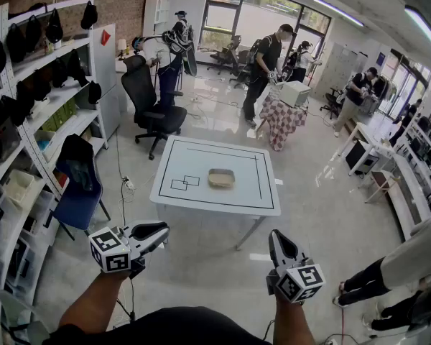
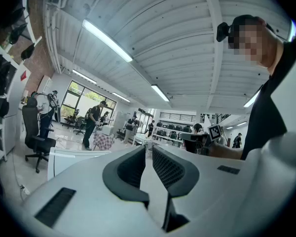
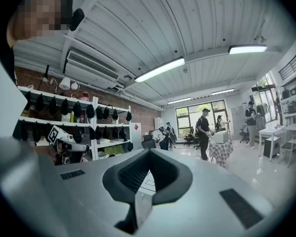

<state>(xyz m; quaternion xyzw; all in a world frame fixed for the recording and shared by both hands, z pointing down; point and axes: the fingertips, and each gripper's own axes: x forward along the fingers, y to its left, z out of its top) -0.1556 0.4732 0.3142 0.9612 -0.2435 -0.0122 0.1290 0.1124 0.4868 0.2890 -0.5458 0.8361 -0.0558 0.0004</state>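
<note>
- A shallow tan tray (image 1: 221, 178) lies near the middle of a white table (image 1: 201, 157), inside a large black rectangle drawn on the tabletop.
- Two small black squares (image 1: 184, 182) are drawn on the top just to the tray's left, apart from it.
- The left gripper (image 1: 162, 228) is held in the air on the near side of the table, well short of its near edge and pointing toward the person's right. In the left gripper view its jaws (image 2: 149, 148) are drawn close with only a thin slit between the dark pads, and nothing is in it.
- The right gripper (image 1: 274, 234) is also held in the air near the table's front right corner, pointing up toward it. In the right gripper view its tips (image 3: 148, 153) meet, and it holds nothing.
- Both grippers are well apart from the tray and touch nothing.
- A black office chair (image 1: 154, 110) stands beyond the table's far left corner, and a blue chair (image 1: 79, 185) stands to the table's left.
- White shelves (image 1: 61, 95) along the left wall carry black bags.
- Farther back, a person in black (image 1: 262, 67) stands beside a small table with a checked cloth (image 1: 280, 121).
</note>
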